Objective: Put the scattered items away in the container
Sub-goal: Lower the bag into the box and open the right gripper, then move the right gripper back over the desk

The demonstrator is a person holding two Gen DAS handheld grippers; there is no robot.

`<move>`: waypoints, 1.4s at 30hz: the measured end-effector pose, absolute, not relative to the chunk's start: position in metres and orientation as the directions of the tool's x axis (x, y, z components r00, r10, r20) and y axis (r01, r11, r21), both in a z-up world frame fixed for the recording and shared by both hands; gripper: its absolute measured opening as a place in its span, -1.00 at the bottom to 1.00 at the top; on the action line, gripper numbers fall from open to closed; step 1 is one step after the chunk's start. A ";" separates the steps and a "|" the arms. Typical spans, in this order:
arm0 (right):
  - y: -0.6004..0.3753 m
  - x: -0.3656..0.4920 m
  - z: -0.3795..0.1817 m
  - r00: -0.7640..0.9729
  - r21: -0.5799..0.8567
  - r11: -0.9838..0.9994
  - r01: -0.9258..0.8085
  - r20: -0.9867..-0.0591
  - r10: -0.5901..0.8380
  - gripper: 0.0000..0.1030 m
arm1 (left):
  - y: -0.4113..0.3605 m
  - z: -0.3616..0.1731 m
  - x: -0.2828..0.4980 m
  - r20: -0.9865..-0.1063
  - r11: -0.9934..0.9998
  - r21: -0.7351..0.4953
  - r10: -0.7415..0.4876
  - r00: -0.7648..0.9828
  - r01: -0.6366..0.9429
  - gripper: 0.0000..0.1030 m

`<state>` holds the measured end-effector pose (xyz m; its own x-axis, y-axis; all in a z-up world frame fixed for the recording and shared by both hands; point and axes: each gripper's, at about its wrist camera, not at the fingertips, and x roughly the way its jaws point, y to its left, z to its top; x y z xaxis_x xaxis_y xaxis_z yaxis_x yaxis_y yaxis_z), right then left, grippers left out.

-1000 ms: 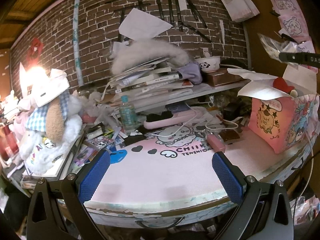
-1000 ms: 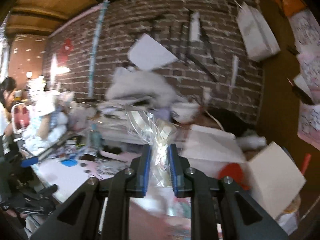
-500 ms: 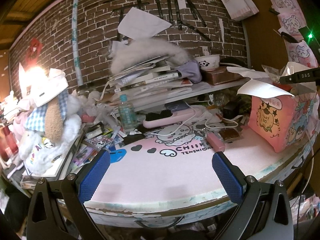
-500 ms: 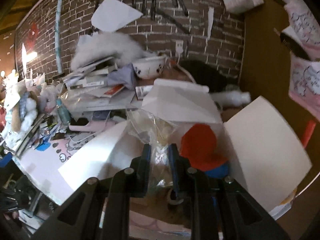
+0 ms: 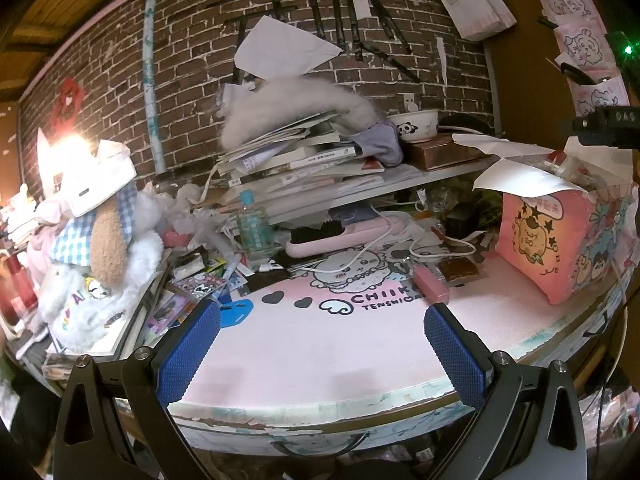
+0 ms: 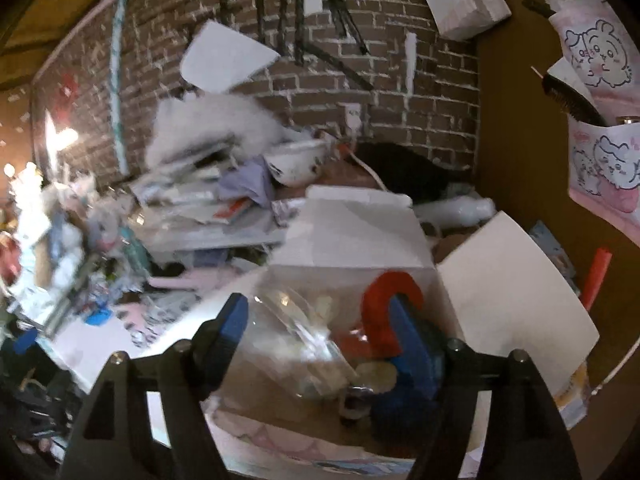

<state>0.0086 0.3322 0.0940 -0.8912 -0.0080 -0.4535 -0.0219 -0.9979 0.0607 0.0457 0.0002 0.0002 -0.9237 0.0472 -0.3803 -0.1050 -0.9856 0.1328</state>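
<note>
The right tool hung over the open cardboard box, its jaws opening, with a clear plastic bag lying between the blue pads but pressed by neither. The bag sat down inside the box, beside a red curved object and a few round pieces that the blurred view left hard to name. The box's white flaps stood folded outward.

The left tool stood wide and empty above the near edge of the table, pointing across a pink cartoon-printed mat. From this side the box showed its pink cartoon face at the table's right end, a black part of the right tool just above it.

On the mat lay a pink rectangular case and a brown packet, close together. Further back were a pink hairbrush, white cables and a clear water bottle. A plush toy sat at the left, and a shelf against the brick wall carried stacked books and a panda-printed bowl.
</note>
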 end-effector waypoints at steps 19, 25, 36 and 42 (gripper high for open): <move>0.235 0.025 0.077 -0.856 0.142 -0.935 0.326 -0.375 -0.356 0.36 | -0.016 0.001 0.048 -0.372 -0.989 0.138 0.004 -0.928 -0.060 0.98; 0.188 0.032 0.048 -0.832 0.111 -0.916 0.385 -0.387 -0.396 0.36 | -0.027 -0.004 0.047 -0.385 -0.991 0.132 -0.025 -0.923 -0.028 0.98; 0.150 0.012 -0.009 -0.845 0.028 -0.949 0.313 -0.448 -0.292 0.36 | -0.033 -0.011 0.038 -0.409 -0.992 0.119 -0.013 -0.912 -0.039 0.98; 0.177 0.030 -0.002 -0.877 0.023 -0.966 0.256 -0.414 -0.243 0.36 | 0.010 -0.016 0.006 -0.426 -0.977 0.079 0.148 -0.893 -0.199 0.97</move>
<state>0.0305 0.1767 -0.0020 -0.8775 -0.2427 -0.4136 0.2563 -0.9663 0.0235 0.0059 0.0097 -0.0158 -0.8928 0.1475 -0.4256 -0.1992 -0.9767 0.0793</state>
